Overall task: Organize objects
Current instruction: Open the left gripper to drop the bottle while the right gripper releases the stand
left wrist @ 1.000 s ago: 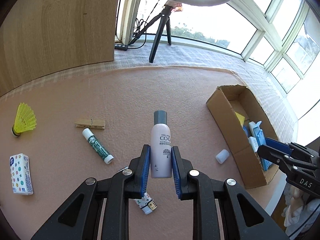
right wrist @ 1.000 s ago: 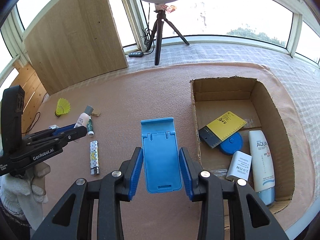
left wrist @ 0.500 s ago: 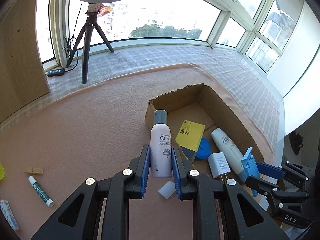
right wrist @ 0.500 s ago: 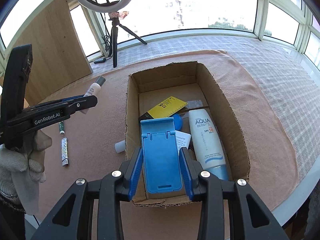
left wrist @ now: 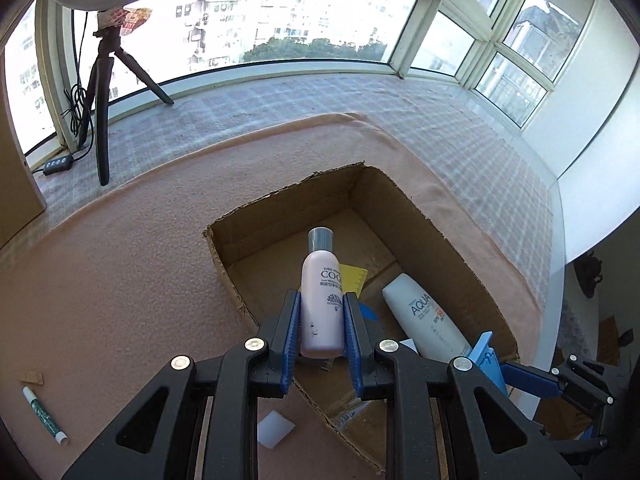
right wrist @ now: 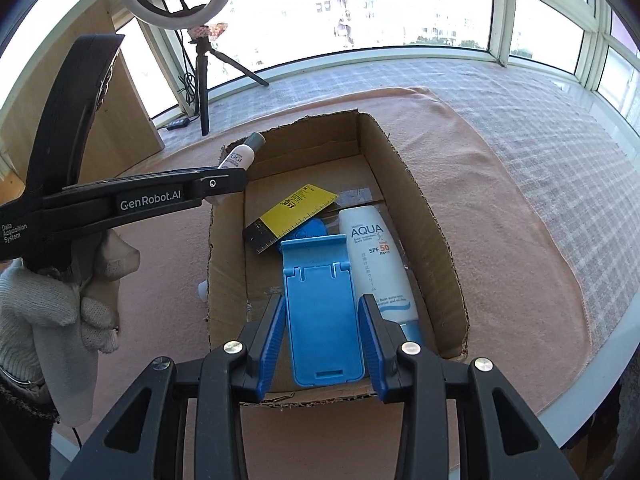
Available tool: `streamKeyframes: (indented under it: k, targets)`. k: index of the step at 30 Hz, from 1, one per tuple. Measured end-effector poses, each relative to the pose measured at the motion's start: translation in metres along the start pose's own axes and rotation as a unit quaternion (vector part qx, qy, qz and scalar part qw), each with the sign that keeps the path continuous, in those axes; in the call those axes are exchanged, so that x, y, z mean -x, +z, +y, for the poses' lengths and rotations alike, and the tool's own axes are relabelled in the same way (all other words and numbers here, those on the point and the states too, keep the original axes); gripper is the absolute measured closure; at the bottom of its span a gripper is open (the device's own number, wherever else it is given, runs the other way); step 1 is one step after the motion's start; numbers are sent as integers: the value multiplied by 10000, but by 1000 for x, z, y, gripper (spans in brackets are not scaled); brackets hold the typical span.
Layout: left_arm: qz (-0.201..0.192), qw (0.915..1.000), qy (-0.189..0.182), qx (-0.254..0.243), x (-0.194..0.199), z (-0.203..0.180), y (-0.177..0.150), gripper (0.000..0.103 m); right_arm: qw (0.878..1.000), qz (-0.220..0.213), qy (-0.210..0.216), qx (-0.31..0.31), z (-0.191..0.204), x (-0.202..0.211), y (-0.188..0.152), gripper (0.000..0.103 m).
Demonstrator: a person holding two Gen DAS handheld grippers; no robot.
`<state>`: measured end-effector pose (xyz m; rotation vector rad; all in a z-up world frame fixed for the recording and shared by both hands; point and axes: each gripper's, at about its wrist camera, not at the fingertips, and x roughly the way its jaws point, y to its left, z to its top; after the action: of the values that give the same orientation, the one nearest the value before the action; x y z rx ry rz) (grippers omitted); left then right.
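A pink cloth [right wrist: 500, 208] covers the table and carries an open cardboard box [right wrist: 424, 208], the largest thing on it. Behind the cloth a ring light on a tripod [left wrist: 105, 92] stands by the windows. The left gripper [left wrist: 322, 320] is closed on a pink bottle with a grey cap [left wrist: 322, 300], clamped by its lower body between the blue pads and held upright over the near left part of the box; in the right wrist view the same bottle [right wrist: 240, 154] shows at the box's far left corner. The right gripper [right wrist: 324, 320] is closed on a blue phone stand [right wrist: 322, 312], which it holds flat over the near end of the box. Inside the box a white sunscreen tube [right wrist: 374, 260] lies along the right side, just beside the stand. A yellow card ruler [right wrist: 298, 212] lies tilted further in, partly over a round blue lid [right wrist: 310, 228]. Outside the box, on the cloth at its left, are a small white cap [left wrist: 276, 434], a green and white stick [left wrist: 44, 416] and a wooden clip [left wrist: 32, 377].
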<state>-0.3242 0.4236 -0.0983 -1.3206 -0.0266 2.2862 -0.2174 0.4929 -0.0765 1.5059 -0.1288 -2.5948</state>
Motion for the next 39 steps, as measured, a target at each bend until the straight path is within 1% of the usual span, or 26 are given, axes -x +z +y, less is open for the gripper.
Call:
streamKeyframes:
  k: [1,2,3,4,6,7,16,22,29,39]
  targets:
    - [-35,10000,-32,17,0,-1,1,80,10000,1,9,3,0,0,0,69]
    - [-47,10000,-46,32,-1,-1,2,76,10000,-18,34,15,-1,1,0,69]
    - [-20,10000,-32,59,-1,-1,2,58,10000,-23,53,43,0,1,0,67]
    - [-18,10000,-16,85,-1,-1,3,43,10000,-29,36,68,1,2,0,64]
    - [-77,10000,28,47,1,-2,2,42,9998,-82,34,155,4,4,-1,53]
    - [-82,9999,63,24,2,-2,2,42,9998,-114,15,187,6,4,-1,52]
    - [-36,9999,136,56,9,7,-6,42,9996,-125,28,263,15,6,-2,52]
    - [-103,9992,328,218,23,25,-13,42,9994,-139,78,299,23,8,-2,52]
    - [-174,9963,672,512,46,63,-28,43,9989,-116,166,431,41,6,-2,52]
    - [-161,9897,1059,946,77,122,-56,43,9963,-34,426,749,83,-2,0,52]
